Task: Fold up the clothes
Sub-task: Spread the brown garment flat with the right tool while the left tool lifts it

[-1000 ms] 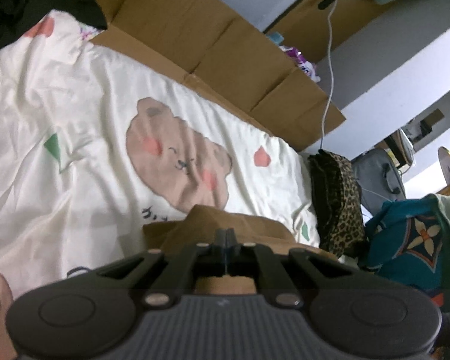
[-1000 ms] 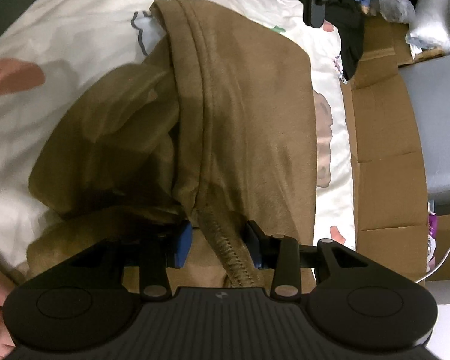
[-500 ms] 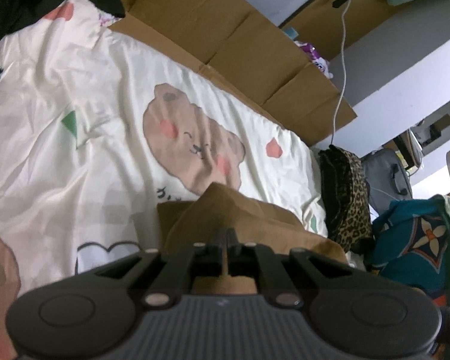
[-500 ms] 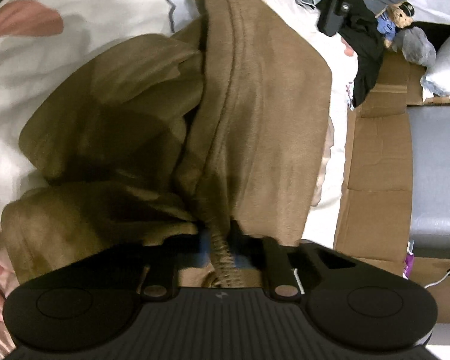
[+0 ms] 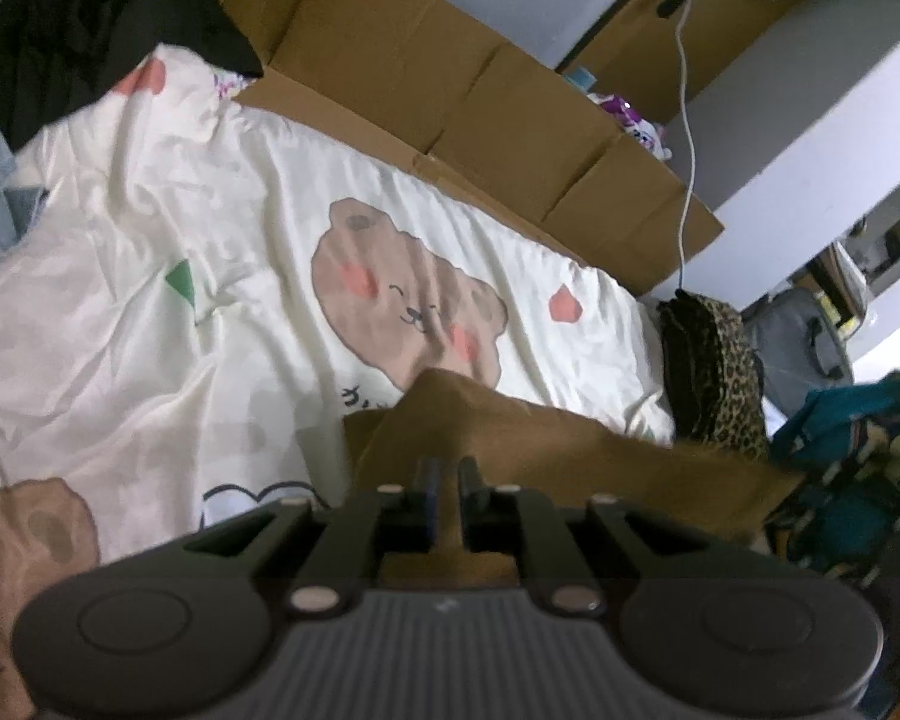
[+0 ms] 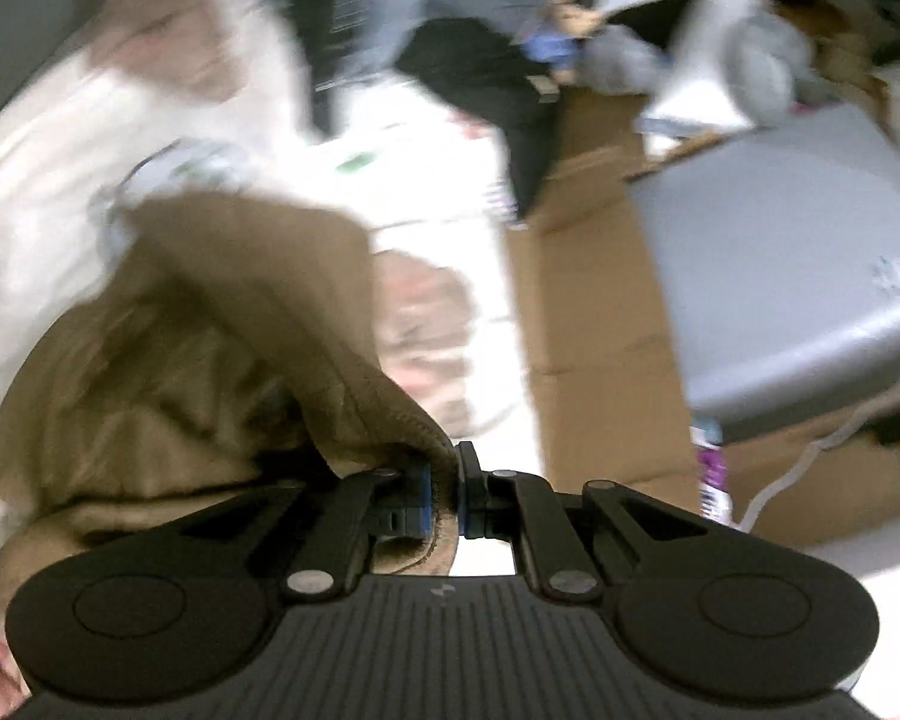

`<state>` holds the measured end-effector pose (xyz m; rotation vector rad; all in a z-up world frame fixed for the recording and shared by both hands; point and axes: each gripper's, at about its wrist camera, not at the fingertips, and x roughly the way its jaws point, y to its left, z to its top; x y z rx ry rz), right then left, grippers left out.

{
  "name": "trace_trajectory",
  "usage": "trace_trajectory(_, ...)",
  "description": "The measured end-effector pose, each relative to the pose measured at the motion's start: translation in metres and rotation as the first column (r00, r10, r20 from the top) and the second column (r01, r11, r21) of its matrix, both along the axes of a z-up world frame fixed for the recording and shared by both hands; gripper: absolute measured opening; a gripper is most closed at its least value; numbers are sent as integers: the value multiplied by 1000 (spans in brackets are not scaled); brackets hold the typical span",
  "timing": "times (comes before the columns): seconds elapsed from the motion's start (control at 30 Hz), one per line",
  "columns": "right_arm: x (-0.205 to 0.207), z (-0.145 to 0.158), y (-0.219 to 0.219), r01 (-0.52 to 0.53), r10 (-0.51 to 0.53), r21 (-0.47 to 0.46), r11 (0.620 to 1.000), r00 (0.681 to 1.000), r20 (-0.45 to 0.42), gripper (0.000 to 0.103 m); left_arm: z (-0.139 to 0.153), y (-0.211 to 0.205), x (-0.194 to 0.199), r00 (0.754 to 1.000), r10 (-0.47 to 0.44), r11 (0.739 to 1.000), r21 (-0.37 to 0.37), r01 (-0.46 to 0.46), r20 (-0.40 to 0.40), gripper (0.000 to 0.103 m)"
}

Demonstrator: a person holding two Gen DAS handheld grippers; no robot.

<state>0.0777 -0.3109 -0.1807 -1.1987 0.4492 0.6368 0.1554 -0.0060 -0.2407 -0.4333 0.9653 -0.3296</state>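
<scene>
A brown garment (image 5: pixel 510 438) lies bunched on a cream bed sheet (image 5: pixel 150 300) printed with bears. My left gripper (image 5: pixel 448 474) holds one edge of it. Its jaws are opening a little, and a thin fold of brown cloth still fills the narrow gap between them. In the blurred right wrist view, my right gripper (image 6: pixel 444 480) is shut on the stitched hem of the brown garment (image 6: pixel 210 330). The cloth hangs from it, lifted off the sheet (image 6: pixel 42 180), to the left.
Flattened cardboard (image 5: pixel 450 78) lines the far side of the bed. Black clothing (image 5: pixel 90 30) lies at the back left, a leopard-print cloth (image 5: pixel 714 372) and a teal bag (image 5: pixel 840 450) at the right. A grey box (image 6: pixel 780 270) stands beyond the cardboard.
My right gripper closed on the hem and rose with it, lifting the cloth off the sheet. The left gripper rose slightly and a narrow gap now shows between its jaws.
</scene>
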Motion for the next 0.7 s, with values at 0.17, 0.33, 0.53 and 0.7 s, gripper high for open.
trace_trajectory(0.17,14,42,0,51,-55,63,997,996,63,5,10,-7,-17,1000,-23,1000,20,22,11,9)
trace_trajectory(0.33,25,86,2,84,-99,122,989,988,122,4,13,-19,-31,998,-59,994,88,57,17,11)
trace_trajectory(0.53,22,141,-2,116,-154,204,972,972,179,4,13,-47,-50,983,-167,962,230,146,72,18)
trace_trajectory(0.7,12,175,-7,130,-183,241,962,959,215,4,20,-65,-48,967,-228,941,280,188,114,23)
